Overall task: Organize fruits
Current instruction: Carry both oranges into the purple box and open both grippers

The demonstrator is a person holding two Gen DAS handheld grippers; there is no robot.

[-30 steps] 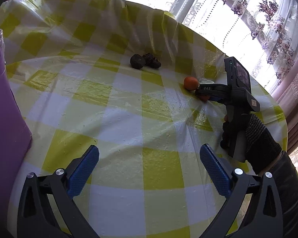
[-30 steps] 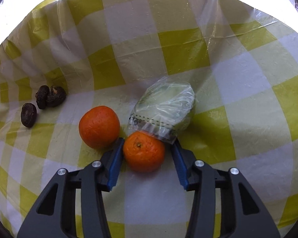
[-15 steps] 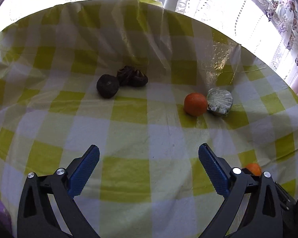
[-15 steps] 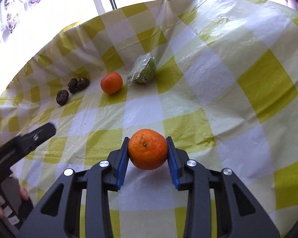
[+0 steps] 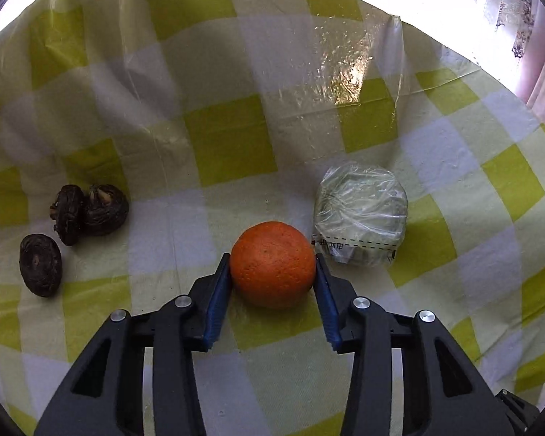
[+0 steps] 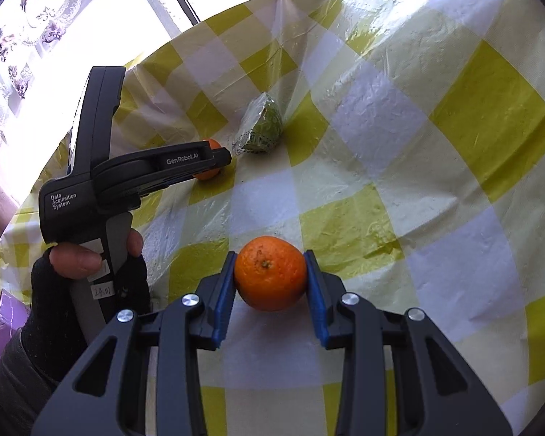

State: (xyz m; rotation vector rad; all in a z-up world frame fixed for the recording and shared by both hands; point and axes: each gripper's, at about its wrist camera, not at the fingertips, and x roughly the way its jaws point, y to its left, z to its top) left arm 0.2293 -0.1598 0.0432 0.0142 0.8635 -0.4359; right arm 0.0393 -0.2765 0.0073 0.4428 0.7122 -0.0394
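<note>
The worktop (image 5: 232, 138) carries a yellow-and-white checked cloth under clear plastic film. In the right wrist view its far edge runs along a bright window with patterned curtains (image 6: 36, 18); the cloth to the right of the right gripper is bare, and so is the stretch between that gripper and the wrapped item.

Left gripper (image 5: 272, 272): its blue pads (image 5: 218, 298) stand on either side of an orange (image 5: 272, 264), both pads touching the peel. The orange rests on the cloth. I cannot tell whether the pads press or merely touch it. Just beside the right pad, touching or nearly so, lies a green item in a plastic wrap (image 5: 361, 214). Well to the left lie three dark, wrinkled fruits (image 5: 87, 210): two touching each other, the third (image 5: 40, 265) near them, closer to the camera.

Right gripper (image 6: 270, 272): closed on a second orange (image 6: 270, 272), stem end facing the camera, pads pressed against both sides. It appears to be held above the cloth, though contact underneath cannot be confirmed.

In the right wrist view, the left gripper (image 6: 214, 163) shows from the side, held by a left hand (image 6: 87, 276) in a dark fingerless glove. Its tip covers most of the first orange (image 6: 209, 174), with the wrap (image 6: 261, 130) just beyond.
</note>
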